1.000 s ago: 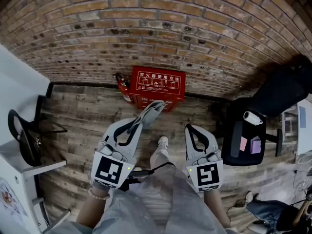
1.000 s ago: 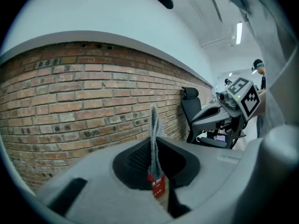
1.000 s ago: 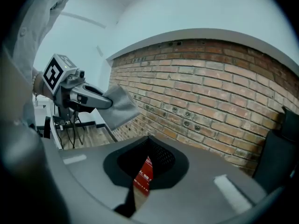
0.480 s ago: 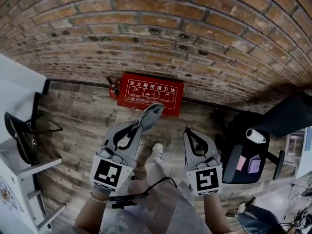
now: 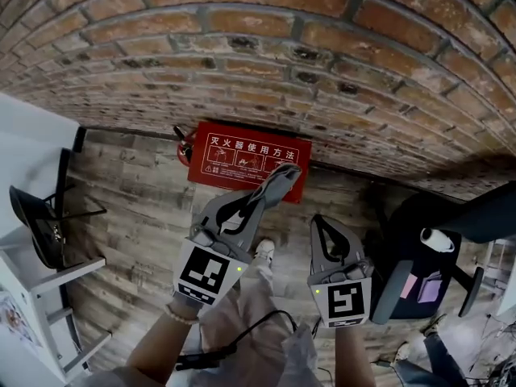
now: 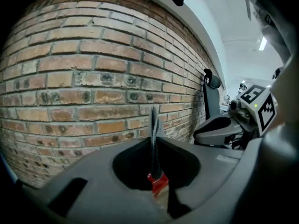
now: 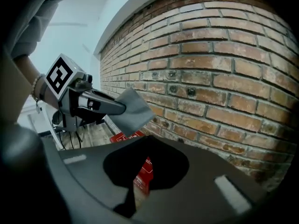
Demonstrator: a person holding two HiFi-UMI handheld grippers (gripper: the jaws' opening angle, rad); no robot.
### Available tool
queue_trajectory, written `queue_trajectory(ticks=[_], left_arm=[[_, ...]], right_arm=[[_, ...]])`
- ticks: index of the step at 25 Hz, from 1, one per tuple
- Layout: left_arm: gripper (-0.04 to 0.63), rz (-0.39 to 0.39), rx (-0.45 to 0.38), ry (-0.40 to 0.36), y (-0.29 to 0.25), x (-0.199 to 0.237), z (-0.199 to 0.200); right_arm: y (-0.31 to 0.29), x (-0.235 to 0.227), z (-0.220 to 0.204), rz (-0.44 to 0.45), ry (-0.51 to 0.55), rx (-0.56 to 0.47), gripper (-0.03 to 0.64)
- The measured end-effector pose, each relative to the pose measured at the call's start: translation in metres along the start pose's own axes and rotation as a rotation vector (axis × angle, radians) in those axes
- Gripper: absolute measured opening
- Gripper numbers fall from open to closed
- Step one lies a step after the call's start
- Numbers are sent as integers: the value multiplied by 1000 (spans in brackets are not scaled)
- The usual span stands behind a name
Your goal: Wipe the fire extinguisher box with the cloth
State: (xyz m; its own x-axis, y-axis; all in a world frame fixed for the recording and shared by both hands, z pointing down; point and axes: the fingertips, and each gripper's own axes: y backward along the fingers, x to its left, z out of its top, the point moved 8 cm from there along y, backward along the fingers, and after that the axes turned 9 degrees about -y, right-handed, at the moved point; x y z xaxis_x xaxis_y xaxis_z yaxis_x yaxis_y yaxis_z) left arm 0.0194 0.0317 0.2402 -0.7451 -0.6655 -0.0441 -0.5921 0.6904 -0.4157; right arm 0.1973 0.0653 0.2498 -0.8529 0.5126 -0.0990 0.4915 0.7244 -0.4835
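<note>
Head view: red box (image 5: 242,156) stands on the floor (image 5: 137,208) against the brick wall (image 5: 258,55); your left gripper (image 5: 272,185) holds a grey cloth (image 5: 282,174) over its right end, right gripper (image 5: 324,221) near, lower | Left gripper view: jaws clamped on the upright grey cloth | Right gripper view: jaws together, nothing between; red box shows beyond them.

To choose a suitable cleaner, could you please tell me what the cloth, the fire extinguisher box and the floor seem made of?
The cloth looks like soft grey fabric, matte, thin and folded over. The fire extinguisher box is probably painted metal, possibly plastic: smooth red faces with a white printed label. The floor shows wood-look planks with weathered grey-brown grain; whether it is real wood or laminate is unclear.
</note>
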Motion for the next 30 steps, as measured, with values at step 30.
queue_trajectory(ticks=[30], left_arm=[[12, -83, 116, 115, -190, 21, -114]], right_arm=[[-84, -54, -80, -50, -27, 75, 9]])
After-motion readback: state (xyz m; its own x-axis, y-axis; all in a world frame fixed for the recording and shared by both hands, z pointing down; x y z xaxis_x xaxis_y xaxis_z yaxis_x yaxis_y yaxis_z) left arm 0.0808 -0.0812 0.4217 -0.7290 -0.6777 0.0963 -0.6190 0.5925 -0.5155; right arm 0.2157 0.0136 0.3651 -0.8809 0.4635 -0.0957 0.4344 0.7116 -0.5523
